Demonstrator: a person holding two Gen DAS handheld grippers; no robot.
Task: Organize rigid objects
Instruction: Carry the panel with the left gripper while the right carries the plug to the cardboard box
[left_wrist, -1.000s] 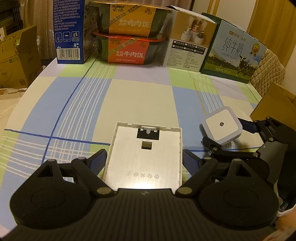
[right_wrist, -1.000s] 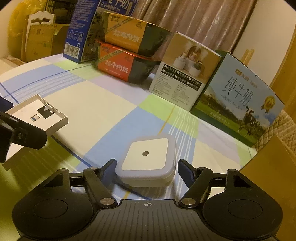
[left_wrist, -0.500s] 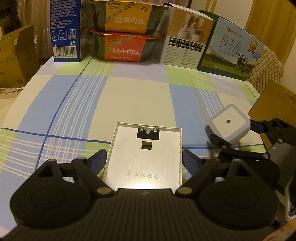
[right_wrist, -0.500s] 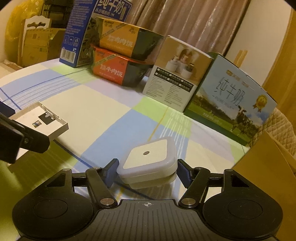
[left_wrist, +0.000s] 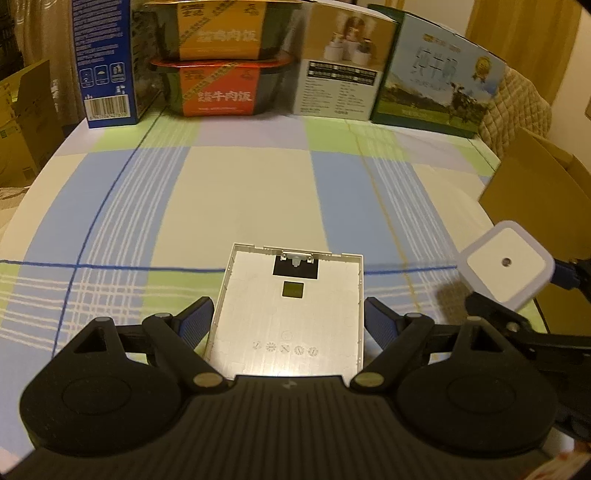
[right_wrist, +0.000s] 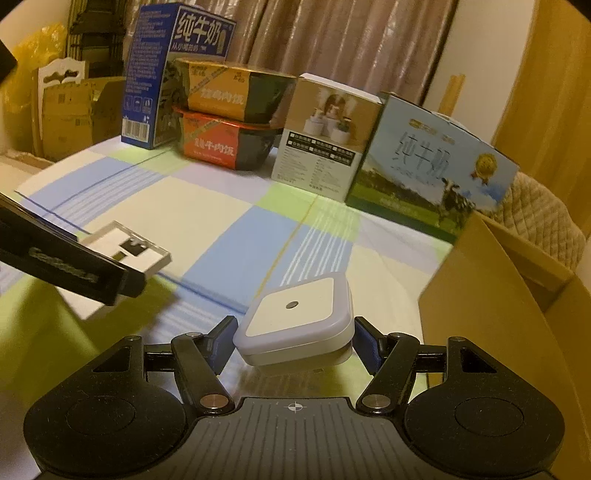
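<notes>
My left gripper (left_wrist: 288, 317) is shut on a flat white rectangular panel (left_wrist: 291, 314) and holds it above the checked tablecloth; the panel also shows in the right wrist view (right_wrist: 127, 251). My right gripper (right_wrist: 295, 339) is shut on a white square night light (right_wrist: 295, 325) with a small round sensor on top, lifted off the table. The night light also shows at the right of the left wrist view (left_wrist: 504, 271), near an open cardboard box (left_wrist: 539, 192).
Along the table's far edge stand a blue milk carton (left_wrist: 105, 62), two stacked meal bowls (left_wrist: 221, 81), a humidifier box (left_wrist: 340, 77) and a green milk case (left_wrist: 439, 85). The open cardboard box (right_wrist: 495, 295) is at the right. Cardboard cartons (right_wrist: 70, 110) stand off the table at left.
Both grippers have risen with their objects. The right gripper has carried the night light up and rightward toward the cardboard box.
</notes>
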